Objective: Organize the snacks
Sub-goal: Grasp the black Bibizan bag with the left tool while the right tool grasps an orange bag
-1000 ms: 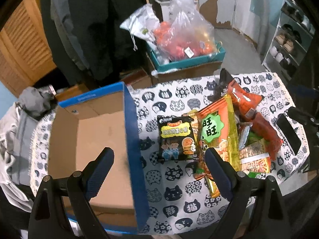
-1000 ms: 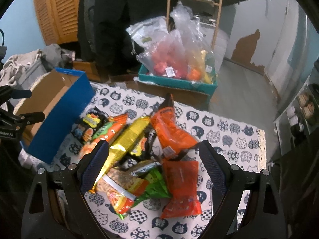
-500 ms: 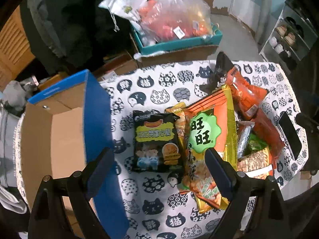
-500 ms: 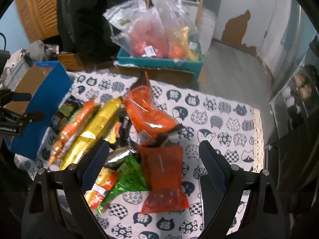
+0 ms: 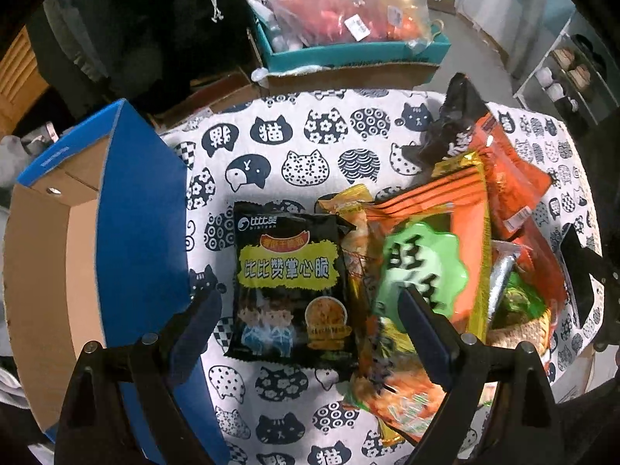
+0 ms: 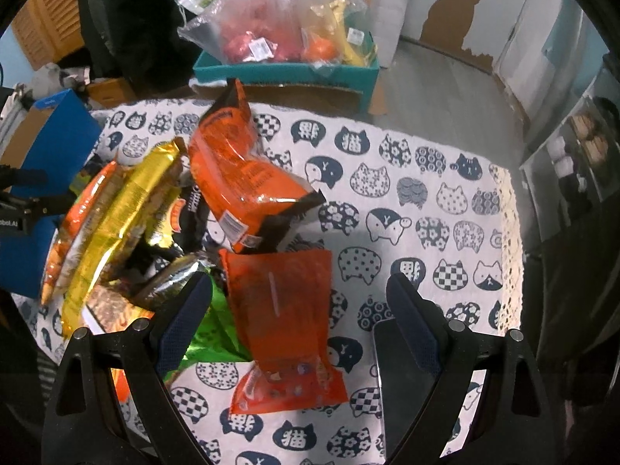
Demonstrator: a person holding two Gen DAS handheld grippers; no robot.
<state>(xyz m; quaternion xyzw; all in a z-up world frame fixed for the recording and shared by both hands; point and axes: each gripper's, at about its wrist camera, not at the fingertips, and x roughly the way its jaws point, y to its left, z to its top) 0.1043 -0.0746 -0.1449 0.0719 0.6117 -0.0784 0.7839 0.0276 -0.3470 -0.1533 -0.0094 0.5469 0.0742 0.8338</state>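
Observation:
A pile of snack packets lies on the cat-print tablecloth (image 5: 302,143). My left gripper (image 5: 310,310) is open just above a black noodle-snack packet (image 5: 290,283), with an orange packet bearing a green badge (image 5: 422,267) by its right finger. An open blue cardboard box (image 5: 139,224) stands at the left. My right gripper (image 6: 298,302) is open above a flat orange packet (image 6: 283,321); a bigger orange bag (image 6: 240,178), a gold packet (image 6: 120,217) and a green packet (image 6: 209,333) lie to its left.
A teal box (image 6: 286,71) holding plastic bags of fruit stands beyond the table's far edge. A black phone (image 6: 399,372) lies by my right gripper's right finger. Shelves stand at the far right. Dark clothing hangs behind.
My left gripper has moved right and down from over the box to over the black packet. My right gripper has moved right and lower over the flat orange packet.

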